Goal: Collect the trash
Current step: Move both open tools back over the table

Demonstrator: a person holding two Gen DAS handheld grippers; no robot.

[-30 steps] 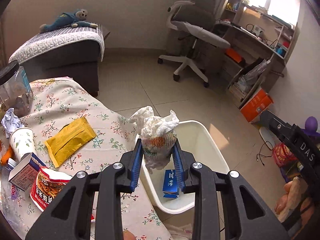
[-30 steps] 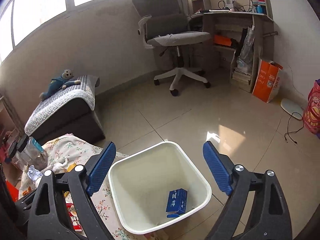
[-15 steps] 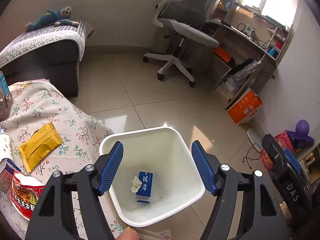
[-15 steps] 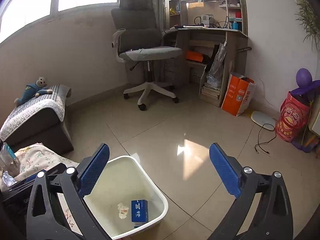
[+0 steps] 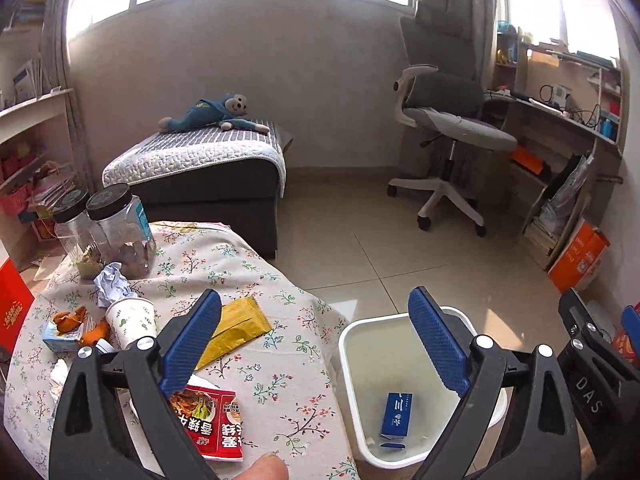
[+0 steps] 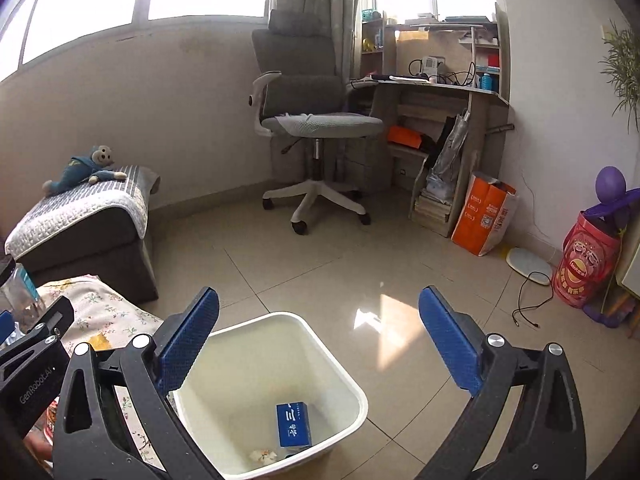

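Observation:
My left gripper (image 5: 314, 300) hangs over the edge of the floral-cloth table (image 5: 240, 264) and the white bin (image 5: 348, 344), its jaws opening with nothing between them. On the table lie a yellow packet (image 5: 232, 328), a red noodle wrapper (image 5: 212, 424), a paper cup (image 5: 130, 322) and crumpled paper (image 5: 112, 284). My right gripper (image 6: 320, 296) stands open and empty above the bin (image 6: 352, 392). In the bin lie a blue box (image 6: 293, 424) and a crumpled tissue wad (image 6: 262, 455).
Two black-lidded jars (image 5: 120, 232) stand at the table's far side. Beyond are a dark ottoman (image 5: 208, 192) with a plush monkey, an office chair (image 6: 316, 128), a desk (image 6: 440, 88), an orange bag (image 6: 484, 216) and a floor cable (image 6: 532, 296).
The left gripper opened and let go of the tissue wad, which now lies in the bin; its view rose and swung left over the table. The right gripper's view swung right and rose.

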